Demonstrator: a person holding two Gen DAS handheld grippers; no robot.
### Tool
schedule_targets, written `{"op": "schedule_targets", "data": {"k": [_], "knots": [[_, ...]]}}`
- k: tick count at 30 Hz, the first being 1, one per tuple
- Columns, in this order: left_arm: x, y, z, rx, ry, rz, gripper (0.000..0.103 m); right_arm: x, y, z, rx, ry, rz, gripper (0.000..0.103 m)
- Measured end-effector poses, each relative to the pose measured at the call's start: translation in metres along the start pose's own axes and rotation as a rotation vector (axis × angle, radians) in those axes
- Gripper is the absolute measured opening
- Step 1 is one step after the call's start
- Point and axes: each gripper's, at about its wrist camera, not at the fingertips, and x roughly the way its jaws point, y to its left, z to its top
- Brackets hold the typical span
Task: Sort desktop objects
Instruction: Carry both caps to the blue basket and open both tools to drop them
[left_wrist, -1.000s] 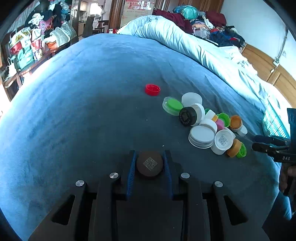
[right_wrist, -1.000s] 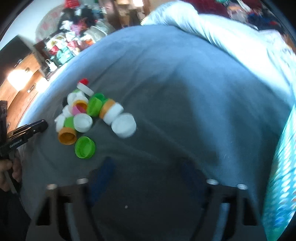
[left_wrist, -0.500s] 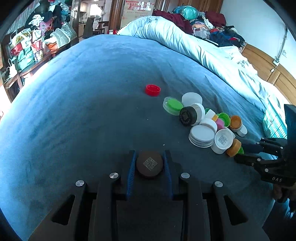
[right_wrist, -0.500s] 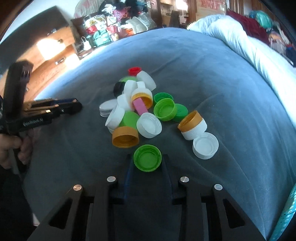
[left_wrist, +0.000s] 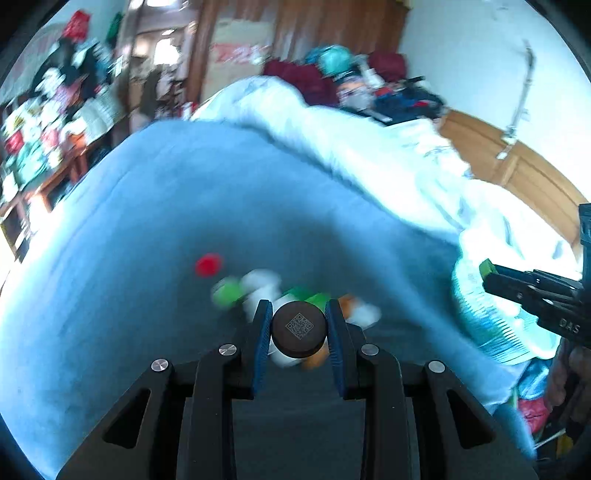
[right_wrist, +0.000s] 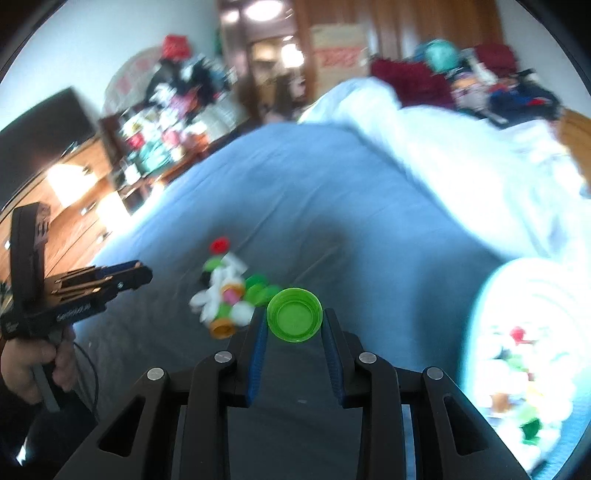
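Left claw (left_wrist: 298, 325): clenched on a dark brown cap (left_wrist: 299, 329), flat face with a printed square code turned toward the camera, blue pads pressing either rim. Claw and cap are held clear above the bed.

Right claw (right_wrist: 294, 320): its jaws have just been closing, and a bright green cap (right_wrist: 294, 314) now sits gripped between the blue pads, hollow side toward the camera, lifted off the bed.

Just beyond and below both claws, on the blue blanket (left_wrist: 155, 221), lies the loose pile of caps (right_wrist: 231, 295): white, green, orange, one pink. Motion blur softens it in both views. A single red cap (left_wrist: 208, 264) lies apart at the far left edge of the pile.

Right of the right claw, near the bed's edge, a pale teal basket (right_wrist: 480, 314) holds more caps in mixed colours; too bright to make out singly.

Left of the right claw, the other claw shows side-on, a hand (right_wrist: 33, 365) wrapped round its handle.

Farther out: a white duvet (left_wrist: 369, 147) bunched along the far side of the bed, heaped clothes behind it, cluttered shelves (right_wrist: 159, 140) on the left.
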Motion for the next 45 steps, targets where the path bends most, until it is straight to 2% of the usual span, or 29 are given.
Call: {"op": "schedule_targets", "data": {"k": [5,12,18,22,28,43,45], "knots": [[-0.006,-0.076,0.034,0.091,-0.028,-0.074,0.025,-0.061,-0.047,0.013,0.066,-0.073,-0.122,0.032],[0.015,-0.198,0.067,0.248,0.029,-0.194,0.025,-0.133,-0.120,0.006,0.197,-0.120,-0.289,0.032],[0.045,-0.281,0.073,0.349,0.157,-0.274,0.025,-0.156,-0.174,-0.012,0.291,-0.084,-0.347,0.032],[0.061,-0.320,0.066,0.412,0.220,-0.280,0.025,-0.152,-0.188,-0.029,0.336,-0.053,-0.345,0.032],[0.071,-0.346,0.056,0.461,0.258,-0.263,0.025,-0.147,-0.200,-0.045,0.370,-0.036,-0.326,0.033],[0.076,-0.357,0.050,0.477,0.260,-0.232,0.025,-0.152,-0.208,-0.049,0.382,-0.053,-0.331,0.033],[0.076,-0.356,0.050,0.474,0.252,-0.220,0.027,-0.152,-0.206,-0.048,0.376,-0.053,-0.338,0.047]]}}
